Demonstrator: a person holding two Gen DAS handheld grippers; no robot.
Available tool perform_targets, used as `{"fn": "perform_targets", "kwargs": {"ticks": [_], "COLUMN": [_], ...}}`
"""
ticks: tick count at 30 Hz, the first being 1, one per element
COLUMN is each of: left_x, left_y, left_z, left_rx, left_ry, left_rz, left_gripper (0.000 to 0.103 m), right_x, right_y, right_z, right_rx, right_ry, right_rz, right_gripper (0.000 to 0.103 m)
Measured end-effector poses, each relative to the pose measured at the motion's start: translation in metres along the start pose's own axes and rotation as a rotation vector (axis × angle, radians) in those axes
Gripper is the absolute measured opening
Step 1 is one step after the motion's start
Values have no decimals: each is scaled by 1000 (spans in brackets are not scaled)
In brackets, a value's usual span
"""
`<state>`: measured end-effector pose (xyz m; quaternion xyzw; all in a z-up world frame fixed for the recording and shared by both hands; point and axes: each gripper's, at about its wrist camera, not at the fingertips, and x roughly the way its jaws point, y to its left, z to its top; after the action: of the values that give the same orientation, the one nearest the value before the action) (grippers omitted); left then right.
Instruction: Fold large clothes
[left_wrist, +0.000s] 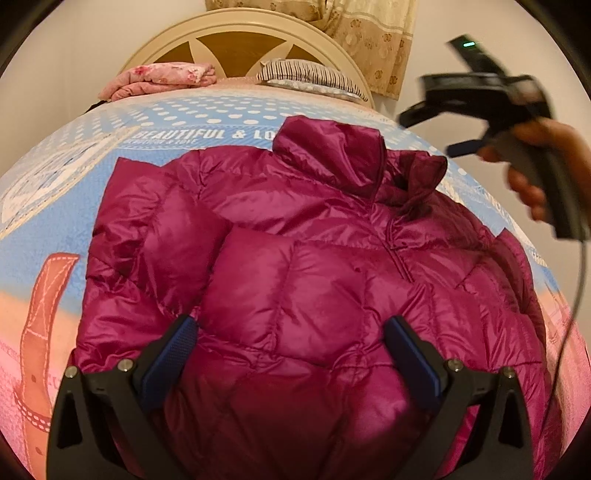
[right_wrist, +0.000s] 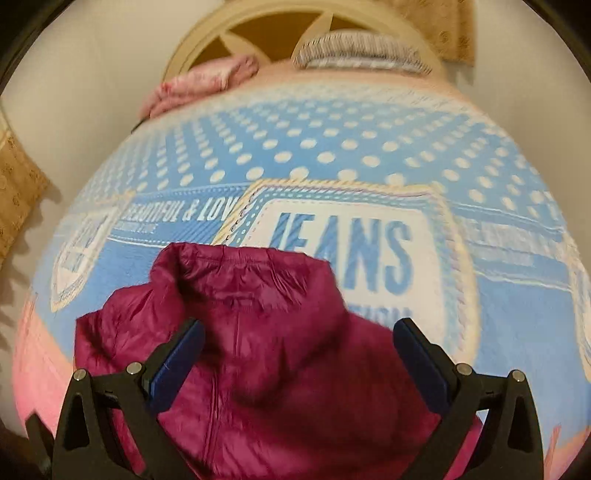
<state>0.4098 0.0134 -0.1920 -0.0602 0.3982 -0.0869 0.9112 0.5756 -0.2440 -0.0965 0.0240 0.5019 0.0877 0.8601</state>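
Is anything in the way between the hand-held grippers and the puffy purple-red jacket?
Nothing visible is. The left hand-held gripper hovers open right over the jacket, and the right hand-held gripper is open above its collar.

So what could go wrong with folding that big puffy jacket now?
The magenta jacket is shiny and puffy, so it might slip from the fingers or spring back open after a fold. Both the left gripper and the right gripper are open and hold nothing. The collar is crumpled and could fold crooked.
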Motion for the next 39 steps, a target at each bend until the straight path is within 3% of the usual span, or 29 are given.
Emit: {"fn": "perform_targets", "kwargs": {"ticks": [4,7,9,10,11,12,14,17,23,27,33,36,39], "left_x": [-1,-1,-1,-1,-1,-1,-1,-2,-2,-2,-29,-49,-58], "left_y": [3,3,3,3,3,3,3,3,4,4,10,10,3], "left_z": [-1,-2,-2,-2,-2,-2,-2,-2,-2,-2,2,19,60], "left_rx": [-1,-5,-7,-8,-9,-9,-10,-12,-13,-18,-54,-56,-46], "left_ry": [-4,-7,-8,-8,-9,-9,-10,-11,-10,-17,-109,-149,-192], "left_rz": [-2,-4,-5,-6,-6,-6,-6,-7,-7,-10,-43,-63,-60], "left_gripper": [103,103,103,103,103,103,103,103,103,103,103,103,103], "right_x": [37,57,66,70,71,68,59,33,-1,-3,11,15,17], "right_y": [2,6,6,6,7,8,7,2,-5,-22,-38,-44,-47], "right_z": [12,15,15,13,9,4,-2,-13,-53,-74,-90,-95,-98], "right_rx": [-8,-33,-35,-38,-56,-77,-91,-123,-200,-175,-107,-85,-70], "right_ry": [83,128,159,178,188,180,151,71,-13,-54,-62,-73,-85], "right_rz": [-48,-26,-16,-4,-6,-21,-34,-39,-83,-109,-79,-74,-59], "right_gripper": [102,95,82,66,57,55,32,19,14,13,13,13,13]}}
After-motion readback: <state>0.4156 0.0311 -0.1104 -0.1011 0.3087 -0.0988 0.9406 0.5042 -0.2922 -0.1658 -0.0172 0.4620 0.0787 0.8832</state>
